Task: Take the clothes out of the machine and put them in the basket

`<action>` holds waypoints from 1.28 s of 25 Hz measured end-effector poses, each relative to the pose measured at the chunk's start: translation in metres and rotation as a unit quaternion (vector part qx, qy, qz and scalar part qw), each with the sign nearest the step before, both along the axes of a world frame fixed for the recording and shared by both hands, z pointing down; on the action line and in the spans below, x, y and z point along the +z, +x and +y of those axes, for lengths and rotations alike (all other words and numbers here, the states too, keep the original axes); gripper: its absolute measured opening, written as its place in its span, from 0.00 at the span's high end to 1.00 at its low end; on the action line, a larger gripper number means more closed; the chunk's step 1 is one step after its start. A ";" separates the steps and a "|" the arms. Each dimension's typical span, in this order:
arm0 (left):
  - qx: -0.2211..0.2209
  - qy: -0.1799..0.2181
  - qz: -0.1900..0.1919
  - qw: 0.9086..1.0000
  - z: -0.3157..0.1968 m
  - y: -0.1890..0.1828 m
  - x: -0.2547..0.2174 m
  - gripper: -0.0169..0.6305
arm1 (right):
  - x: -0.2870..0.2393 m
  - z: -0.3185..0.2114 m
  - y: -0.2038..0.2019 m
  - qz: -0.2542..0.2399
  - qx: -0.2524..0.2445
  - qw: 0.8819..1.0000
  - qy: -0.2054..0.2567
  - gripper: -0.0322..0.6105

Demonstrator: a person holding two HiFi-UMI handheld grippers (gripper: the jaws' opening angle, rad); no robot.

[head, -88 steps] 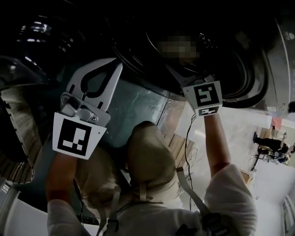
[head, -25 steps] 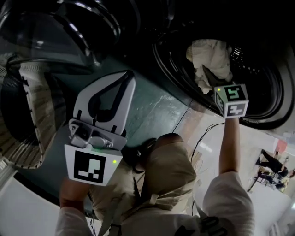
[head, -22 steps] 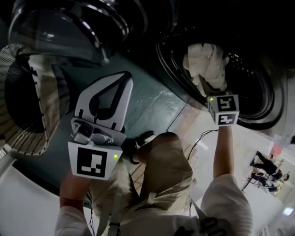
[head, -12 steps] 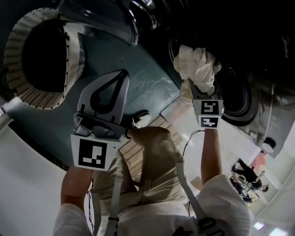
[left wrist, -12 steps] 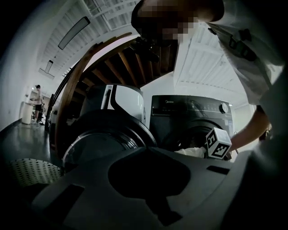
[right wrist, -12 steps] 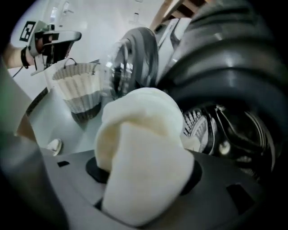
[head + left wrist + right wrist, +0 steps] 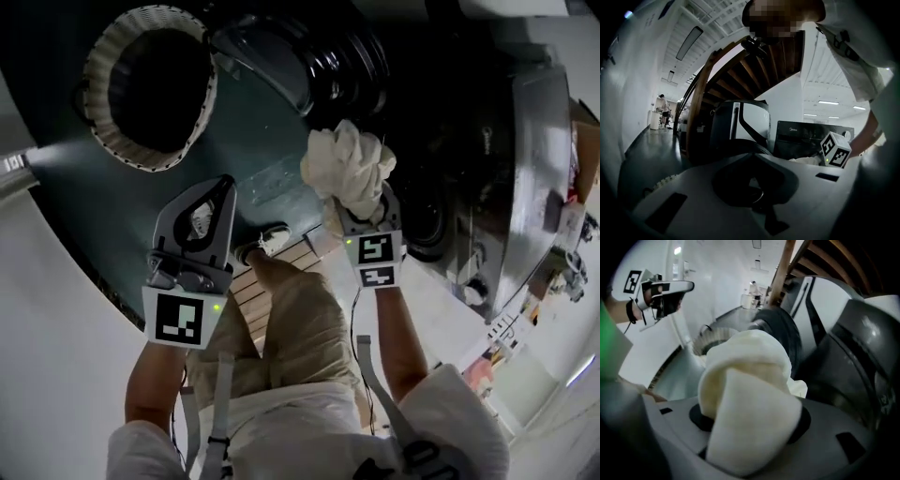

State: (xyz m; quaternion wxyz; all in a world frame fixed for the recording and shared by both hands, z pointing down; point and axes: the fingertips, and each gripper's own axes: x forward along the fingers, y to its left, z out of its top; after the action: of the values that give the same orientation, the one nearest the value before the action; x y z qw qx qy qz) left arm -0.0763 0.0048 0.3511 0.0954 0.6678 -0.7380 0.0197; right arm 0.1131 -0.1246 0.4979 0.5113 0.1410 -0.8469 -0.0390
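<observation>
Cream garment (image 7: 349,169) is now out of the machine (image 7: 525,169), bunched in the right gripper (image 7: 359,204), whose jaws clamp it mid-air, well short of the basket (image 7: 105,58); the drop remains. Left gripper (image 7: 217,195) has its jaws together, empty. Can't see into the machine for leftovers; the basket's inside is too dark.

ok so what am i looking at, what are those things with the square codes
A person holds a gripper in each hand; the coded cubes are part of them. One picture is from a camera on the person's head, looking down; the other two from cameras on the grippers. The right gripper has its fingers closed on a white cloth, outside the washer. The left gripper is shut and empty. A woven basket stands on the floor.
</observation>
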 end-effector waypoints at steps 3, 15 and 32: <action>-0.056 -0.007 -0.013 0.998 0.030 -0.025 -0.037 0.95 | -0.032 0.034 -0.040 -0.011 -0.040 0.999 -0.033 0.52; -0.219 0.007 0.053 0.974 0.185 -0.168 -0.121 0.95 | -0.141 0.154 -0.206 -0.002 -0.142 0.989 -0.041 0.52; -0.332 -0.034 0.021 0.943 0.183 -0.253 -0.136 0.95 | -0.111 0.159 -0.357 -0.006 -0.276 0.955 -0.109 0.52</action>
State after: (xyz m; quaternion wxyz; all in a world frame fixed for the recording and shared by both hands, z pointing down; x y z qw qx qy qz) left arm -0.3294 0.1878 0.2151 0.1351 0.3818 -0.9143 -0.0021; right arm -0.2436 0.0346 0.3870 0.4881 -0.1548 -0.8548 -0.0849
